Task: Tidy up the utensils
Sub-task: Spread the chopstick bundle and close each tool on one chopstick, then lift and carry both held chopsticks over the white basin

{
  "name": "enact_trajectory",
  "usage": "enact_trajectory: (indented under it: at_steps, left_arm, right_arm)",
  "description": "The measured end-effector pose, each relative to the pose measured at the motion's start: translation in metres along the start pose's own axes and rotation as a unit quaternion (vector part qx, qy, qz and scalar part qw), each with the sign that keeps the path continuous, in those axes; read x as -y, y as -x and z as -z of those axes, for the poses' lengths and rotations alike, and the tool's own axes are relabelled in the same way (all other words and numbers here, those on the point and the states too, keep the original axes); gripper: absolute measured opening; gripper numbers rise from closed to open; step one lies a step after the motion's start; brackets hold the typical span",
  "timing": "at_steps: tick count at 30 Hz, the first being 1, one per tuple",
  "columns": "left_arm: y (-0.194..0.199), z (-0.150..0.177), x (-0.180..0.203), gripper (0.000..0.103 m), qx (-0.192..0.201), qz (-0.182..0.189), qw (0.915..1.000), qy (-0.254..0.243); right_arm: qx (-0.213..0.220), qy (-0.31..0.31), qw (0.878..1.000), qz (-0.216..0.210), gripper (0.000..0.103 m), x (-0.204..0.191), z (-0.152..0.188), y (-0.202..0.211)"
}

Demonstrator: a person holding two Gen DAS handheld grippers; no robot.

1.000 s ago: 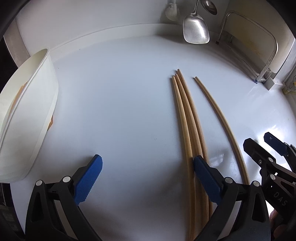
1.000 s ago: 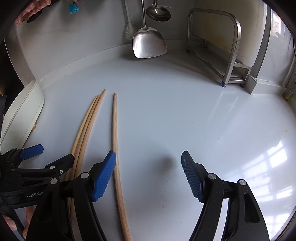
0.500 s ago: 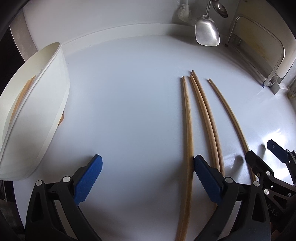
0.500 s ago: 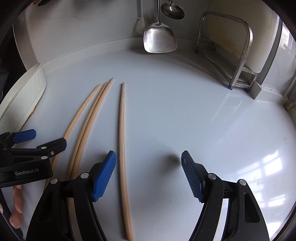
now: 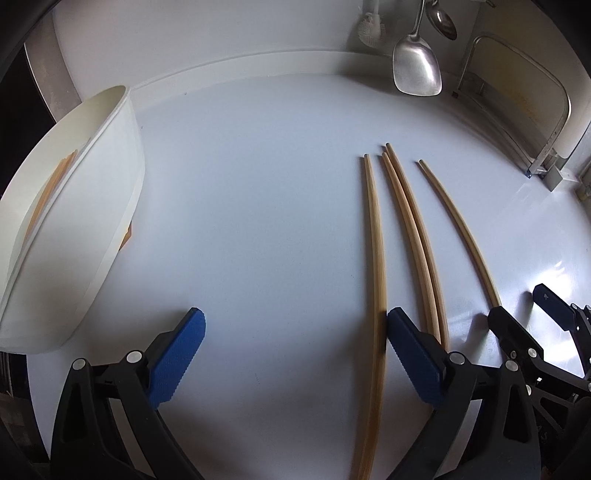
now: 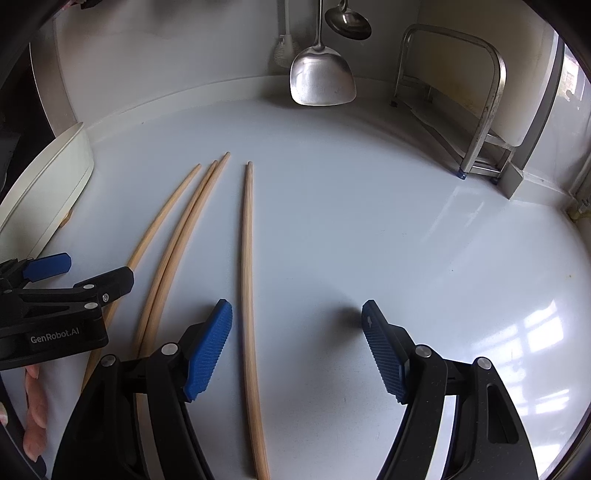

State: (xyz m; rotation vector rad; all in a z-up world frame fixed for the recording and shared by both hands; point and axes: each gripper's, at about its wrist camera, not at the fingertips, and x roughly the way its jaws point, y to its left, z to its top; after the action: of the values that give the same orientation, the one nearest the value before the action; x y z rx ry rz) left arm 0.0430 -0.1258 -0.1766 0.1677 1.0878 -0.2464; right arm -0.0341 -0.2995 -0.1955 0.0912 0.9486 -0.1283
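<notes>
On the pale, glossy surface [image 5: 266, 229] in the left wrist view lie four long wooden chopsticks [image 5: 376, 258]: one alone on the left, two touching side by side in the middle, one alone on the right. A white tub [image 5: 110, 206] stands at the left edge with more wooden sticks inside it. At the back wall hang a metal spatula [image 5: 417, 70] and a ladle [image 5: 441, 22], and a metal rack [image 5: 554, 122] sits in the right corner. The left hand-held gripper [image 5: 293, 350] is spread wide with nothing between its blue pads; the left single chopstick runs just beside its right pad. The right hand-held gripper [image 5: 524, 306] shows at the lower right edge. Compared with a second ago, the three chopsticks that lay bunched together have fanned out, the left one now apart from the pair.

In the right wrist view the same surface [image 6: 388, 221] carries window reflections on the right. The right hand-held gripper [image 6: 297, 347] is spread, nothing pinched; the rightmost chopstick lies between its pads, close to the left one. The left hand-held gripper [image 6: 77, 273] enters from the left, fingertips [image 6: 35, 417] showing under it. The spatula [image 6: 321, 81], ladle [image 6: 347, 22], rack [image 6: 480, 110] and tub [image 6: 48, 192] ring the back.
</notes>
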Motion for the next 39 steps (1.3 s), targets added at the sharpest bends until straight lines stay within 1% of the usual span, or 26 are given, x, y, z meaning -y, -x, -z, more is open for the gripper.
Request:
enact_trajectory:
  at_steps: [1,3,6,8,9,10,11,12,14,15,16,19,23,26,30,34,39]
  left_arm:
    - [0.002,0.001,0.001,0.089,0.001,0.004,1.0000,-0.001]
    - [0.004,0.003,0.000,0.085,0.003,0.004,1.0000,0.001]
    - [0.008,0.006,0.004,0.075,0.009,0.005,0.9999,-0.001]
    - [0.011,0.007,0.008,0.061,0.013,0.008,0.9999,-0.006]
    - [0.012,0.008,0.010,0.058,0.015,0.010,0.9998,-0.009]
    - [0.013,0.009,0.012,0.051,0.016,0.012,0.9997,-0.012]
    - [0.015,0.010,0.014,0.044,0.017,0.014,0.9996,-0.018]
    - [0.015,0.010,0.017,0.040,0.017,0.017,0.9994,-0.023]
    - [0.017,0.011,0.020,0.022,0.015,0.021,0.9993,-0.029]
    - [0.017,0.012,0.021,0.017,0.014,0.023,0.9992,-0.031]
    - [0.018,0.012,0.021,0.008,0.013,0.024,0.9991,-0.032]
    - [0.019,0.013,0.021,0.007,0.007,0.028,0.9988,-0.039]
    - [0.020,0.010,0.015,0.007,-0.013,0.056,0.9982,-0.017]
    - [0.032,0.010,0.015,0.007,-0.014,0.061,0.9980,-0.006]
    - [0.055,0.002,0.015,0.007,-0.008,0.058,0.9982,0.007]
    - [0.089,-0.006,0.012,0.007,0.010,0.039,0.9991,0.011]
    - [0.130,-0.012,-0.011,0.007,0.028,0.016,0.9983,0.047]
  right_arm:
    - [0.001,0.002,1.000,-0.001,0.069,-0.001,0.001,0.000]
    - [0.003,0.004,1.000,-0.004,0.068,-0.003,0.002,0.001]
    - [0.008,0.015,1.000,-0.010,0.058,-0.007,0.003,0.003]
    - [0.010,0.024,1.000,-0.016,0.044,-0.011,0.003,0.004]
    - [0.011,0.028,0.999,-0.017,0.041,-0.013,0.003,0.005]
    - [0.011,0.032,0.999,-0.018,0.035,-0.015,0.003,0.005]
    - [0.011,0.034,0.999,-0.020,0.027,-0.016,0.004,0.006]
    - [0.011,0.036,0.999,-0.021,0.023,-0.017,0.004,0.006]
    - [0.012,0.043,0.999,-0.021,0.006,-0.019,0.004,0.007]
    - [0.012,0.047,0.999,-0.020,0.006,-0.020,0.004,0.007]
    - [0.012,0.048,0.999,-0.022,0.006,-0.020,0.004,0.007]
    - [0.008,0.032,0.999,-0.039,0.006,-0.014,0.003,0.007]
    - [-0.001,0.004,0.998,-0.062,0.006,-0.001,0.000,0.010]
    - [0.004,0.000,0.998,-0.068,0.006,0.004,-0.005,0.021]
    - [0.013,-0.003,0.996,-0.083,0.006,0.010,-0.015,0.041]
    - [0.025,0.001,0.994,-0.106,0.006,0.012,-0.027,0.066]
    - [0.037,0.032,0.990,-0.133,0.006,-0.003,-0.046,0.095]
